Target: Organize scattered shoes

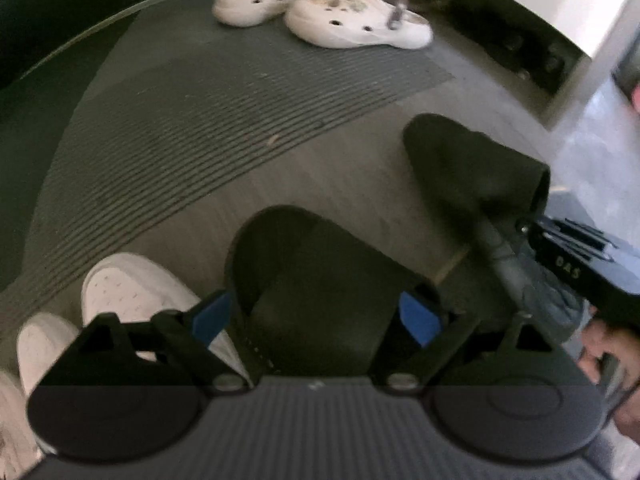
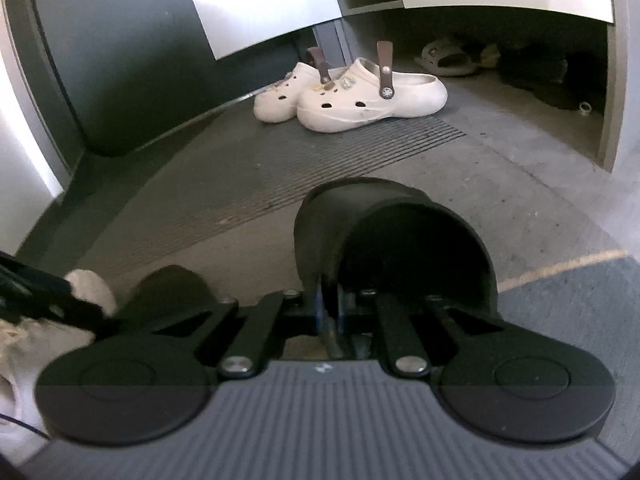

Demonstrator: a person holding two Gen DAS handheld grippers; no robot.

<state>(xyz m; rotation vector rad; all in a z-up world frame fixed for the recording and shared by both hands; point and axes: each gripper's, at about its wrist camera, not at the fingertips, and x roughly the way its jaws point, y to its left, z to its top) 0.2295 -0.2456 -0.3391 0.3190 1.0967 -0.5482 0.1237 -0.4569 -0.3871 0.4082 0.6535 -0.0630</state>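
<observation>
Slipper (image 2: pixel 384 240) clamped in right tongs (image 2: pixel 328 312)

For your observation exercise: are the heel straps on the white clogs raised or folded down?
Raised. On the white clogs, both brown heel straps stand upright above the shoe openings.

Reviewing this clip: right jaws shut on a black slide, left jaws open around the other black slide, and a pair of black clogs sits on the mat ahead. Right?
One slip: the clogs on the mat are white, not black, as the right wrist view shows. The right gripper shut on a black slide and the left gripper open around the other black slide both hold.
</observation>
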